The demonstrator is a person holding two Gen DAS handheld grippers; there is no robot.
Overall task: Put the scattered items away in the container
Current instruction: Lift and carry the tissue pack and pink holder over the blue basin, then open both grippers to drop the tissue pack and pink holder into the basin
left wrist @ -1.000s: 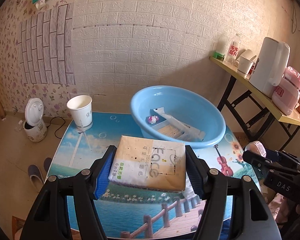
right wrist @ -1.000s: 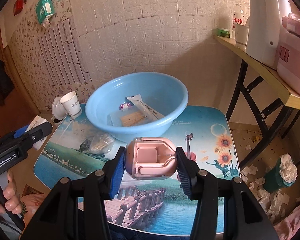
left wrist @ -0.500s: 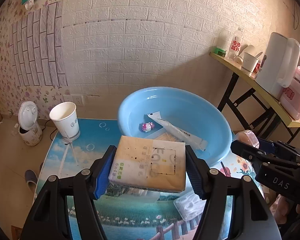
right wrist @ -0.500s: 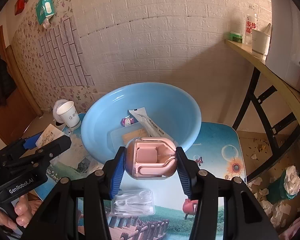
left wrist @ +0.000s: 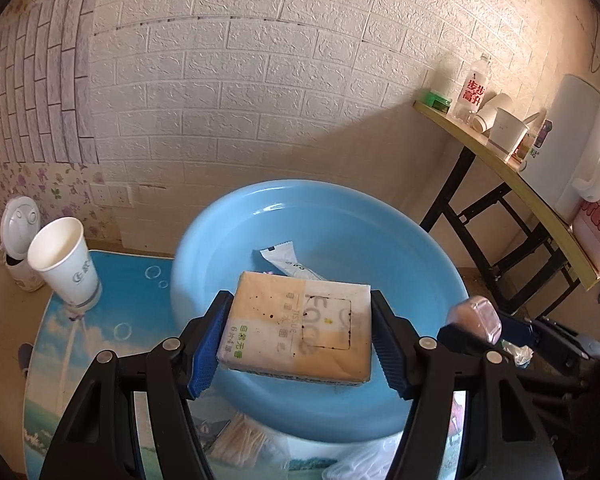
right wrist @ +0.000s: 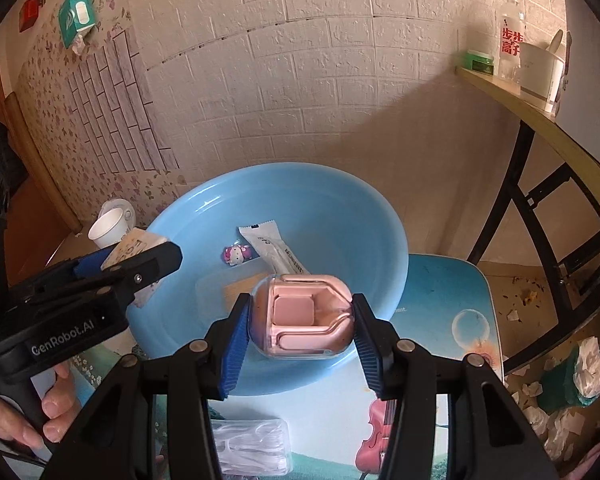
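- Blue basin [left wrist: 340, 240], the container, stands on a small table [left wrist: 132, 304] printed with a sky-and-water scene; both grippers are held over its near part.
- Left gripper [left wrist: 298, 338]: blue pads closed onto the two short sides of one tissue pack [left wrist: 296, 332], held flat and clear of the basin floor. In the right wrist view the same gripper [right wrist: 116, 264] enters from the left over the basin's left rim, with the pack's pale corner showing at its tip.
- Right gripper [right wrist: 300, 328]: jaws at a moderate gap, clamped on one pink case with a clear shell [right wrist: 302, 318], held above the basin's near wall [right wrist: 260, 376]. The left wrist view shows this case [left wrist: 476, 316] just beyond the basin's right rim.
- Contents of the basin, counted: one white sachet [right wrist: 272, 250] lying aslant, one small cat figurine [right wrist: 236, 255] just left of it, one clear flat box with a tan insert [right wrist: 228, 292], partly hidden behind the pink case.
- On the table outside the basin: one bag of cotton swabs [left wrist: 240, 440], one clear box of floss picks [right wrist: 252, 446], and one white paper cup [left wrist: 66, 260] upright at the far left corner.
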